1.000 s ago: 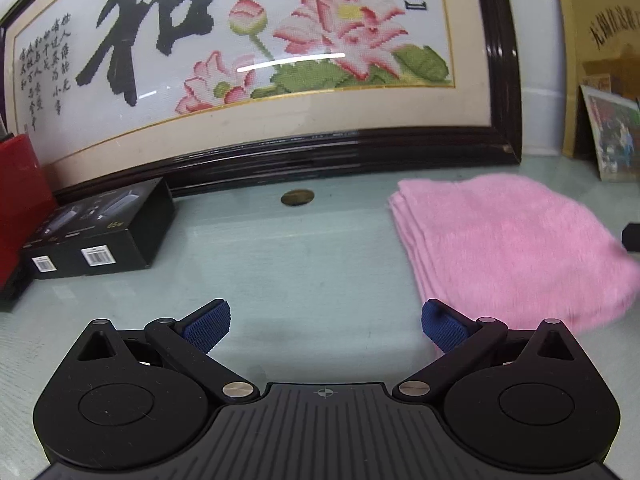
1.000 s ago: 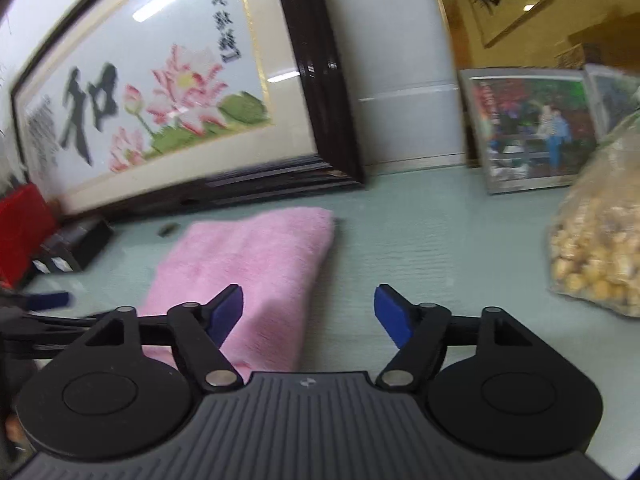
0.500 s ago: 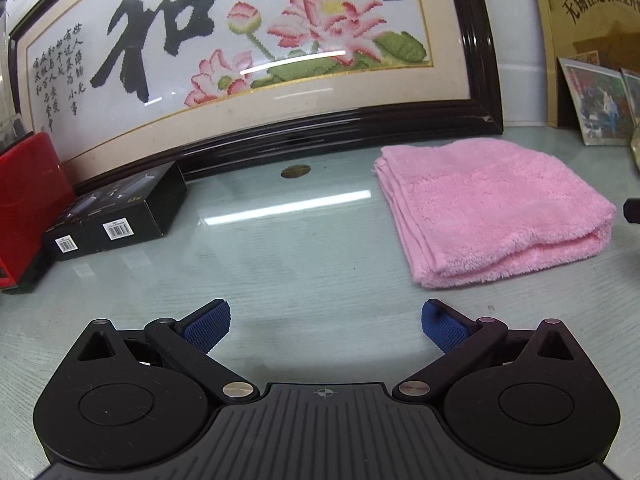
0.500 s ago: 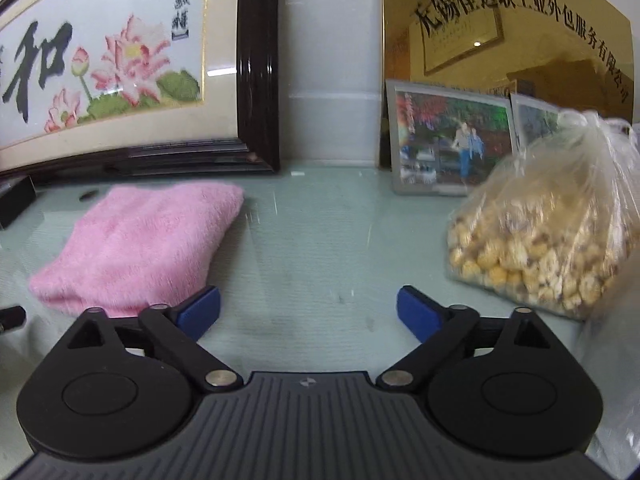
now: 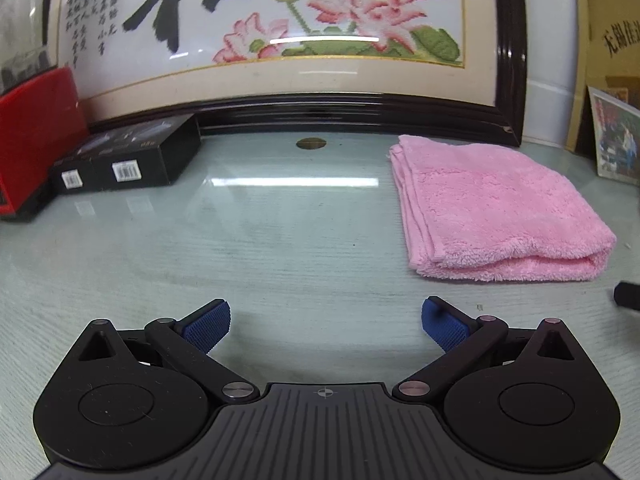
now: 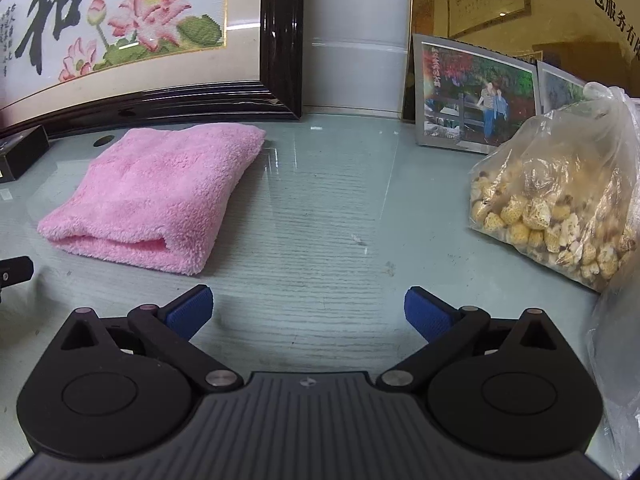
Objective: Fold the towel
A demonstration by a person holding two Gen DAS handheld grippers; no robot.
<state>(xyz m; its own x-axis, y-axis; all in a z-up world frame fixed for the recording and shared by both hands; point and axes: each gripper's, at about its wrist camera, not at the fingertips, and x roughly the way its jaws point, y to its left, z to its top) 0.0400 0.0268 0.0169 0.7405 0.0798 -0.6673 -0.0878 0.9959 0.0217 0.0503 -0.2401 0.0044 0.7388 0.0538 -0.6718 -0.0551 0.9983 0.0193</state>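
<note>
A pink towel [image 5: 492, 208] lies folded into a thick square on the glass table top, its layered edges facing left and its rolled fold toward me. It also shows in the right wrist view [image 6: 160, 192]. My left gripper [image 5: 325, 326] is open and empty, low over the table, to the left of the towel and nearer to me. My right gripper [image 6: 307, 314] is open and empty, to the right of the towel and nearer to me. Neither touches the towel.
A large framed embroidery [image 5: 280, 40] leans at the back. A black box [image 5: 124, 160] and a red box [image 5: 36, 136] stand at the left. A bag of dried food [image 6: 560, 208] and framed photos [image 6: 472, 92] stand at the right.
Both grippers have drawn back from the towel and stay open. The right gripper swung right, bringing the bag into view. The towel lies still, folded.
</note>
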